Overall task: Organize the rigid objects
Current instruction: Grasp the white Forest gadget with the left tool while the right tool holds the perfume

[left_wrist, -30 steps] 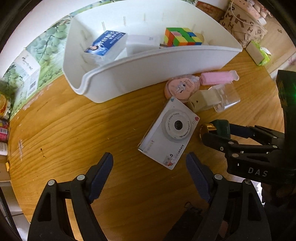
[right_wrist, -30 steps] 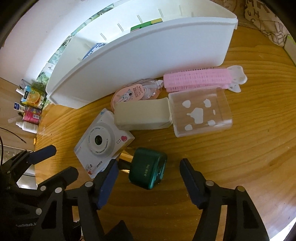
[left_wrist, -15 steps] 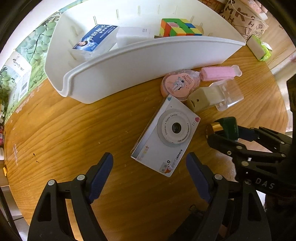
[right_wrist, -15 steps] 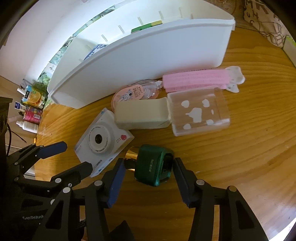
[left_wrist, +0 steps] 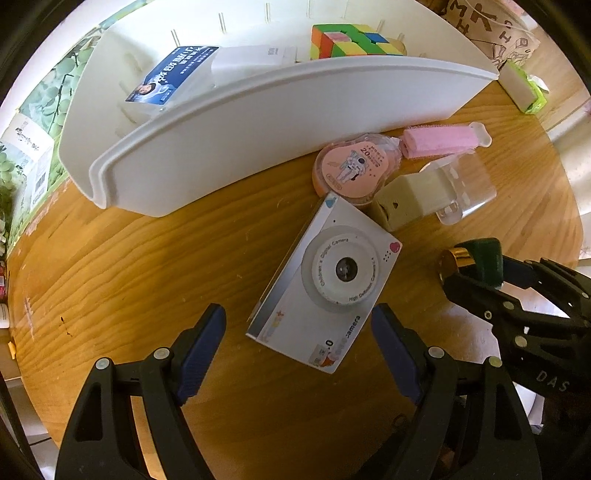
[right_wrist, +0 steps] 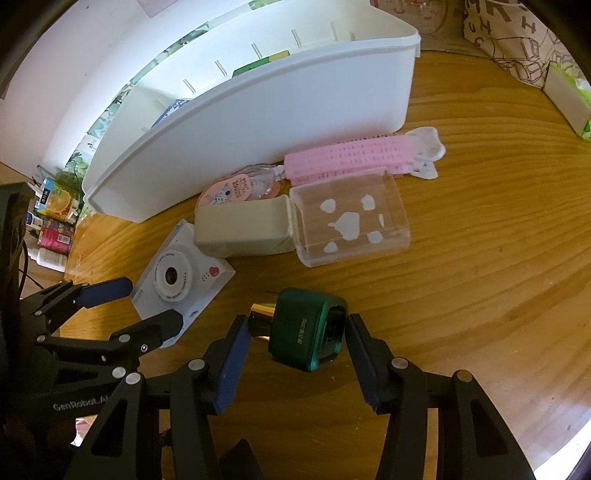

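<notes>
A white toy camera box (left_wrist: 328,284) lies flat on the wooden table, and my left gripper (left_wrist: 297,332) is open with its near end between the fingers. The box also shows in the right wrist view (right_wrist: 181,277). My right gripper (right_wrist: 295,332) has closed in on a dark green gadget with a gold end (right_wrist: 306,332); the right pad touches it and the left pad sits by the gold end. The gadget shows in the left wrist view (left_wrist: 476,258). The white bin (left_wrist: 258,122) stands behind, holding a colour cube (left_wrist: 347,38) and a blue-labelled box (left_wrist: 173,74).
A pink round tape dispenser (left_wrist: 351,170), a pink hair roller clip (right_wrist: 354,158), and a cream block with a clear cap (right_wrist: 295,225) lie between the bin and the camera box. Bottles and cartons (right_wrist: 51,221) stand at the far left. A patterned bag (left_wrist: 487,29) stands at the back right.
My right gripper has narrowed from wide open onto the green gadget. My left gripper has moved forward so the camera box sits between its fingers.
</notes>
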The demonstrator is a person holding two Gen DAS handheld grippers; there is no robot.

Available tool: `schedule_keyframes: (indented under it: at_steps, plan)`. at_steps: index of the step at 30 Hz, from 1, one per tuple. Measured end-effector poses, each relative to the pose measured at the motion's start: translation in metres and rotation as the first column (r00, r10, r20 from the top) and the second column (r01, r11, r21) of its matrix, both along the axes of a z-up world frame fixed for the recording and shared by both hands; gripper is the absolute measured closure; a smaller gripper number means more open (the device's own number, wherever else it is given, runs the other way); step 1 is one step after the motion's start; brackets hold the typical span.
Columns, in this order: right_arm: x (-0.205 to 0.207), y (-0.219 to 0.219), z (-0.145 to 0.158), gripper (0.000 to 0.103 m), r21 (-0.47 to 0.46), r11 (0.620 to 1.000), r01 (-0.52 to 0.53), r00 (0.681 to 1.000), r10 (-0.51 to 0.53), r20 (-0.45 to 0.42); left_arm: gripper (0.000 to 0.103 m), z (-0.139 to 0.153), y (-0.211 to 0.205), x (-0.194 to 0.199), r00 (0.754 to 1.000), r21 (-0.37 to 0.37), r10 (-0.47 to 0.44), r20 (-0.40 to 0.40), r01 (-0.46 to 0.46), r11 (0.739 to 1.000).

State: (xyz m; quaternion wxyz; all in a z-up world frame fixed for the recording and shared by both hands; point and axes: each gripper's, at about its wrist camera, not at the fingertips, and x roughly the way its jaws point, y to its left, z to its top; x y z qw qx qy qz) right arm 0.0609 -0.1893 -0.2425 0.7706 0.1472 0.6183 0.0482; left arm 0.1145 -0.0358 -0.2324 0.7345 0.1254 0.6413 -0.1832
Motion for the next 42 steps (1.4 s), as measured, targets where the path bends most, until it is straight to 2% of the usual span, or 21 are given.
schedule_keyframes:
  at_steps: [22, 39, 42]
  plan:
    - [-0.003, -0.007, 0.003, 0.05, -0.047, 0.999, -0.017, 1.0, 0.016, -0.006, 0.02, -0.012, -0.013, 0.025, 0.999, -0.046, 0.027, -0.023, -0.028, 0.999]
    - [-0.015, -0.03, 0.006, 0.05, -0.078, 0.996, -0.033, 0.999, 0.031, -0.03, 0.027, -0.018, -0.024, 0.036, 0.994, -0.066, 0.107, -0.025, -0.108, 0.992]
    - [-0.016, -0.036, 0.006, 0.05, -0.081, 0.996, -0.043, 0.999, 0.041, -0.035, 0.032, -0.017, -0.017, 0.032, 0.991, -0.068, 0.129, -0.026, -0.131, 0.989]
